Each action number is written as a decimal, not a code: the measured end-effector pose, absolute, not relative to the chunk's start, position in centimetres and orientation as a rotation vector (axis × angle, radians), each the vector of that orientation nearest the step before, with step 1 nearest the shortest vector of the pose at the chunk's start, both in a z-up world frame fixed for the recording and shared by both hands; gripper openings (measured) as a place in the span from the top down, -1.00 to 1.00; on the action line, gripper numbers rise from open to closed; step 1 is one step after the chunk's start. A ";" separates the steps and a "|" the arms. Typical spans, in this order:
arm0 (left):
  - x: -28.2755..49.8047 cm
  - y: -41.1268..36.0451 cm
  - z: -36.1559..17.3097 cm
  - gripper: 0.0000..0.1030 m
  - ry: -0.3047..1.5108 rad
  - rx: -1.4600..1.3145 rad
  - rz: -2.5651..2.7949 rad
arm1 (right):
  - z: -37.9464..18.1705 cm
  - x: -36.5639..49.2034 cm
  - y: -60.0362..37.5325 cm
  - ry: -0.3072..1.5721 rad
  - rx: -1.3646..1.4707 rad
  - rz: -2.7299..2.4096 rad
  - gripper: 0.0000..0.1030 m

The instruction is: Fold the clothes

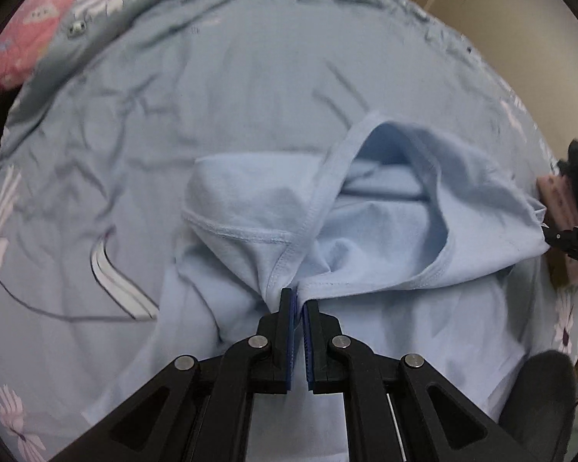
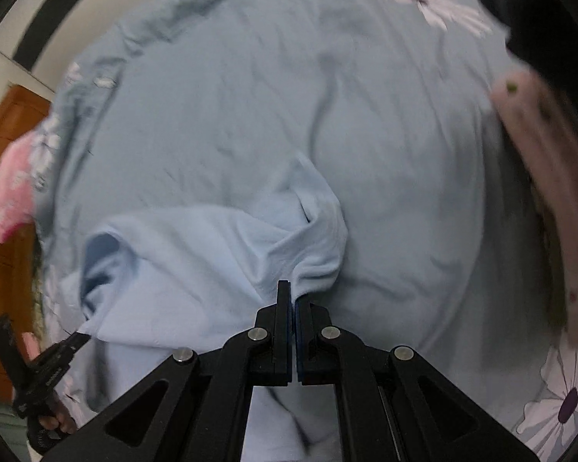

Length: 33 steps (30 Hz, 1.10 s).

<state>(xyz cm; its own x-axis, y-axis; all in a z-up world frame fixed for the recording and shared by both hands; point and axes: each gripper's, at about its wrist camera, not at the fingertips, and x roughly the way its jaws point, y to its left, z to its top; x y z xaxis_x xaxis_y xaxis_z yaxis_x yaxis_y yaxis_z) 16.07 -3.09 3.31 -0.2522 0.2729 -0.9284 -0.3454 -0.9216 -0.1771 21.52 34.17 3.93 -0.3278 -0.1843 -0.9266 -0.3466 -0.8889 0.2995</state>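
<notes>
T-shirt [image 1: 250, 208], light blue, lies on floral bedsheet [image 1: 77, 161], stretched between both tongs along shoulder line. Left gripper [image 1: 297, 300] clamped on neckline seam; right gripper [image 2: 292, 296] clamped on bunched shoulder cloth. Garment lies ahead of both.

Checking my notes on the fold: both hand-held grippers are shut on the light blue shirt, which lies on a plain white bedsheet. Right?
Not quite. The bedsheet is blue-grey with a flower print, as the left wrist view shows. The left hand-held gripper and right hand-held gripper are indeed shut on the light blue shirt.
</notes>
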 end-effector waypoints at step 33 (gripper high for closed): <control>12.2 -9.8 1.8 0.04 -0.576 -1.680 2.144 | 6.1 19.6 26.3 0.265 -1.874 2.713 0.43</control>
